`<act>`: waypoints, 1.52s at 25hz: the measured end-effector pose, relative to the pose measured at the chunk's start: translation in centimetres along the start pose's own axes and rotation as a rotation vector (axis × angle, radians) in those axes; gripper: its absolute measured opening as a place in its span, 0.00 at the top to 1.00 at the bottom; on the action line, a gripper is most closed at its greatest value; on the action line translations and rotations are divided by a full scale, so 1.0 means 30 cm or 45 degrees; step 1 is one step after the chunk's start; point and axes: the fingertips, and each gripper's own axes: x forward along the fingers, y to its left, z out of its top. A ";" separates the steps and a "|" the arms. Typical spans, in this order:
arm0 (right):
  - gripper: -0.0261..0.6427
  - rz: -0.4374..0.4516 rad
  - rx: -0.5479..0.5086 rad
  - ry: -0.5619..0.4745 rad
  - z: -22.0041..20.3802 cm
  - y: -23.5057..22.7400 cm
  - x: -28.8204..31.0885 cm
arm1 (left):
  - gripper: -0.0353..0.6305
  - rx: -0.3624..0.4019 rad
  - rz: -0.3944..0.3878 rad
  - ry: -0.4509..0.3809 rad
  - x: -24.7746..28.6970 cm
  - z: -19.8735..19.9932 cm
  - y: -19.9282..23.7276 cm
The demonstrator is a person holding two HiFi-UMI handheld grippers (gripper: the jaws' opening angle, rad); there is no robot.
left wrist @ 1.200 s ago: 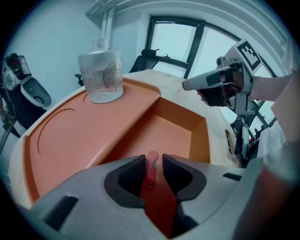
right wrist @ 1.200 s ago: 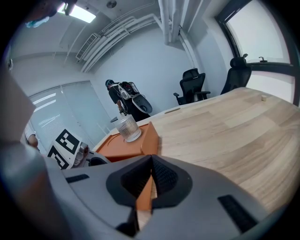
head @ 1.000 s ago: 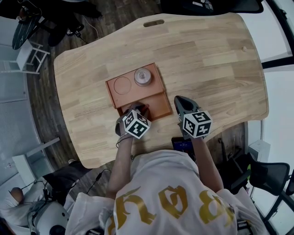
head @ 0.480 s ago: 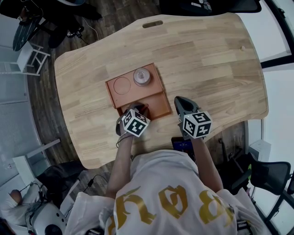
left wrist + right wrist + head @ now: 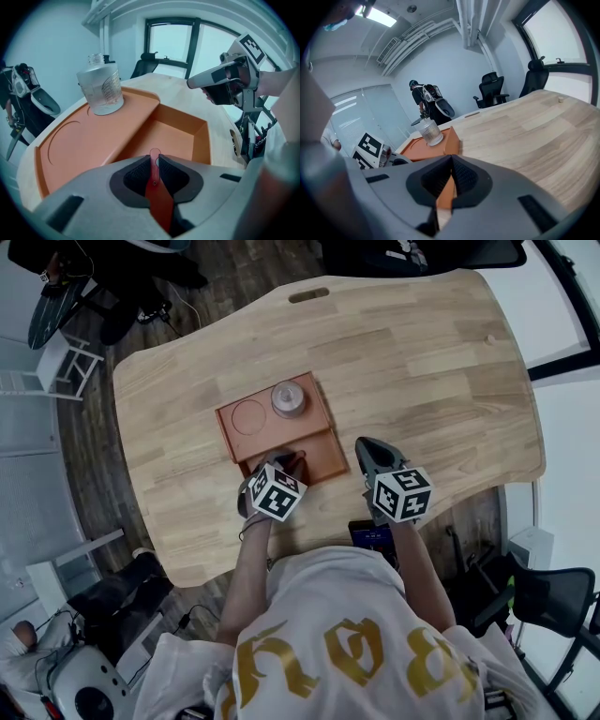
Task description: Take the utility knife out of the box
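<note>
One wooden table (image 5: pixel 422 362), orange box (image 5: pixel 317 427), dark floor (image 5: pixel 89 465), office chair (image 5: pixel 492 89)

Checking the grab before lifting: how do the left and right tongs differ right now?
The left tongs pinch the red utility knife; the right tongs hold nothing. The left tongs sit over the recess of the orange box; the right tongs are beside it, over the table. Both are shut.
</note>
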 end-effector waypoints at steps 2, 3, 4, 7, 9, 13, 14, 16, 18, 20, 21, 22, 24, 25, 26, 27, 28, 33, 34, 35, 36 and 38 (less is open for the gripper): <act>0.94 0.002 -0.005 -0.007 0.007 0.003 -0.006 | 0.86 -0.007 -0.006 -0.011 -0.008 0.000 0.000; 0.94 0.002 -0.007 -0.009 0.010 0.005 -0.010 | 0.86 -0.010 -0.008 -0.016 -0.013 0.000 -0.001; 0.94 0.003 -0.009 -0.012 0.012 0.007 -0.014 | 0.86 -0.013 -0.007 -0.021 -0.019 0.000 -0.001; 0.94 0.001 -0.012 -0.025 0.023 0.011 -0.028 | 0.86 -0.004 0.006 -0.046 -0.039 0.009 -0.001; 0.94 0.000 -0.017 -0.036 0.033 0.015 -0.037 | 0.86 0.015 0.018 -0.060 -0.050 0.017 -0.001; 0.94 0.007 -0.020 -0.067 0.059 0.035 -0.061 | 0.86 -0.013 0.029 -0.118 -0.085 0.038 -0.005; 0.94 0.010 -0.027 -0.073 0.066 0.043 -0.068 | 0.86 -0.024 0.033 -0.137 -0.097 0.045 -0.005; 0.94 0.017 -0.043 -0.077 0.073 0.058 -0.078 | 0.86 -0.041 0.043 -0.172 -0.121 0.059 -0.003; 0.94 0.018 -0.054 -0.079 0.075 0.069 -0.087 | 0.86 -0.062 0.053 -0.210 -0.145 0.071 0.003; 0.94 0.016 -0.049 -0.088 0.074 0.076 -0.098 | 0.86 -0.090 0.066 -0.254 -0.175 0.080 0.011; 0.94 0.015 -0.046 -0.093 0.074 0.081 -0.104 | 0.86 -0.105 0.075 -0.278 -0.193 0.084 0.015; 0.94 0.016 -0.048 -0.096 0.074 0.086 -0.109 | 0.86 -0.121 0.083 -0.306 -0.211 0.089 0.019; 0.94 0.022 -0.062 -0.100 0.076 0.103 -0.120 | 0.86 -0.158 0.095 -0.365 -0.247 0.099 0.027; 0.94 0.027 -0.069 -0.104 0.078 0.112 -0.125 | 0.86 -0.171 0.104 -0.389 -0.265 0.103 0.030; 0.94 0.034 -0.074 -0.111 0.080 0.122 -0.130 | 0.86 -0.165 0.121 -0.404 -0.283 0.107 0.031; 0.94 0.041 -0.078 -0.118 0.083 0.131 -0.134 | 0.86 -0.141 0.145 -0.409 -0.299 0.111 0.031; 0.94 0.048 -0.082 -0.125 0.086 0.140 -0.137 | 0.86 -0.111 0.170 -0.411 -0.313 0.114 0.029; 0.94 0.031 -0.113 -0.143 0.095 0.159 -0.160 | 0.86 -0.151 0.167 -0.494 -0.357 0.127 0.015; 0.94 0.014 -0.128 -0.152 0.101 0.159 -0.168 | 0.86 -0.169 0.162 -0.511 -0.370 0.129 0.014; 0.94 0.001 -0.147 -0.160 0.108 0.161 -0.176 | 0.86 -0.195 0.157 -0.535 -0.387 0.132 0.014; 0.94 -0.006 -0.165 -0.167 0.116 0.165 -0.182 | 0.86 -0.231 0.152 -0.569 -0.408 0.138 0.017; 0.94 -0.006 -0.189 -0.181 0.131 0.176 -0.191 | 0.86 -0.315 0.144 -0.656 -0.456 0.152 0.025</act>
